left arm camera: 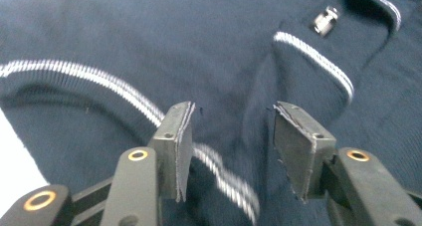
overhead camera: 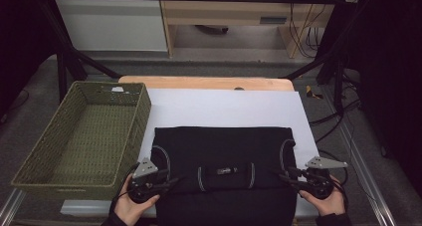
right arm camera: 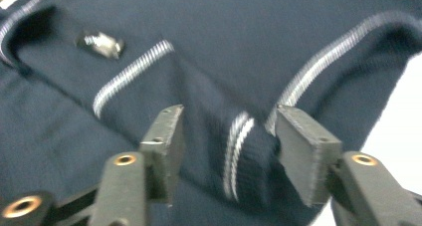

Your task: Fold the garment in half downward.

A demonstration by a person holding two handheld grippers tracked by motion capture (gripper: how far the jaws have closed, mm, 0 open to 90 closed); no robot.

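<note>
A dark navy garment point(overhead camera: 224, 151) with white-striped trim lies folded on the white sheet at the table's near side. A small metal tag point(overhead camera: 227, 170) sits at its near middle, also seen as a tag point(left arm camera: 324, 21) and tag point(right arm camera: 102, 43). My left gripper point(overhead camera: 171, 181) is open over the garment's near left edge; its jaws straddle a striped fold point(left arm camera: 219, 171). My right gripper point(overhead camera: 283, 176) is open at the near right edge, with a bunched striped cuff point(right arm camera: 244, 156) between its jaws. A hand holds each gripper from below.
An empty green woven basket point(overhead camera: 84, 136) stands left of the garment, close to my left gripper. The white sheet point(overhead camera: 224, 109) covers the wooden table. A black frame and cables stand beyond and to the right of the table.
</note>
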